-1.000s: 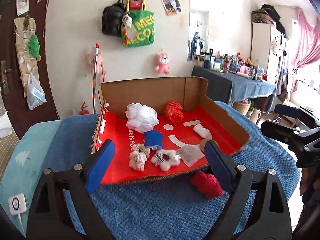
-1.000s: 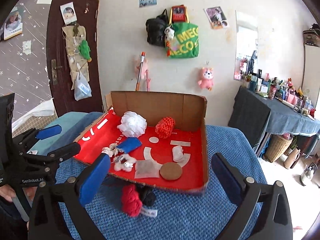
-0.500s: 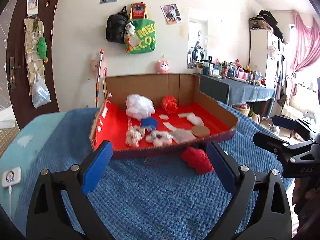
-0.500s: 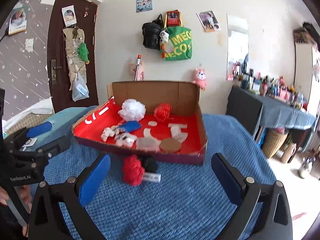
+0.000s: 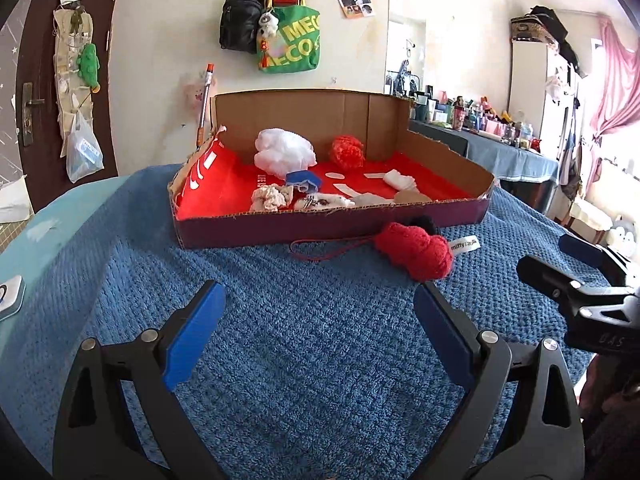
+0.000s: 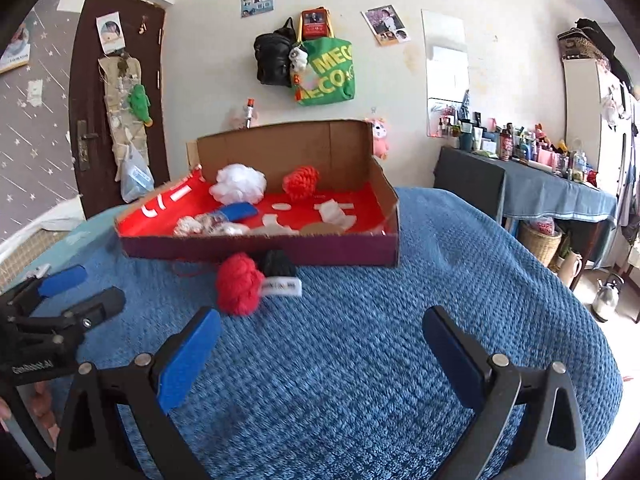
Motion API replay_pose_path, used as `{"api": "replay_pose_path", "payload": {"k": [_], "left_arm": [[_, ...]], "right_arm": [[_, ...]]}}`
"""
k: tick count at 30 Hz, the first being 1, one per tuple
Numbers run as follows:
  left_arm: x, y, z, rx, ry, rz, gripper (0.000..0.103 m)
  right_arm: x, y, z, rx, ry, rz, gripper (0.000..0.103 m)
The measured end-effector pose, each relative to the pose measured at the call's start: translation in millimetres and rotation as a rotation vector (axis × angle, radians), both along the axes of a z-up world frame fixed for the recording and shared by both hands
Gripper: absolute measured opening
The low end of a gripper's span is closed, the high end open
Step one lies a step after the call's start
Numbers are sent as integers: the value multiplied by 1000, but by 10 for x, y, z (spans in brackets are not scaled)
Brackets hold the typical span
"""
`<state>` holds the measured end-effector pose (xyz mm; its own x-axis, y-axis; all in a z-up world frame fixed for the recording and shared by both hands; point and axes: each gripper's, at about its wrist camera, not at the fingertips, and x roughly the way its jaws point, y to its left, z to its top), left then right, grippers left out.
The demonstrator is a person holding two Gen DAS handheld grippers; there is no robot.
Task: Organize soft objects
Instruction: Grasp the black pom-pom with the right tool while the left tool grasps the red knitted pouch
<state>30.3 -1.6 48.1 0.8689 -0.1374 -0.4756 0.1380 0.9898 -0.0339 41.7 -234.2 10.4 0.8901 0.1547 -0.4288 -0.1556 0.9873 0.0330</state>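
You are holding both tools low over the blue knitted blanket (image 5: 304, 360), the left gripper (image 5: 316, 332) and right gripper (image 6: 320, 344) gaping wide and carrying nothing. The fuzzy red yarn toy (image 5: 416, 250) is lying ahead and right of your left gripper, just outside the red-lined cardboard tray (image 5: 332, 224). It is stretching sideways along the tray's front wall, its white label (image 5: 464, 245) pointing right. Likely next: reaching forward and closing on it.
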Motion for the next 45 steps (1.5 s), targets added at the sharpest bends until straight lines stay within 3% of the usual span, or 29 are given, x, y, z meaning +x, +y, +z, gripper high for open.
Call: {"api": "replay_pose_path", "payload": {"k": [15,26,45], "left_arm": [[63,9,-79,-13,30,7,96],[150,-6,-19,-10,54,-3,96],[736,222,53,3,179,-5,96]], "right_arm": [[112,-32,-163,19,42,-12,103],[205,-42,-71,25,50,-2,103],[913,170,54,-60,271,100,103]]}}
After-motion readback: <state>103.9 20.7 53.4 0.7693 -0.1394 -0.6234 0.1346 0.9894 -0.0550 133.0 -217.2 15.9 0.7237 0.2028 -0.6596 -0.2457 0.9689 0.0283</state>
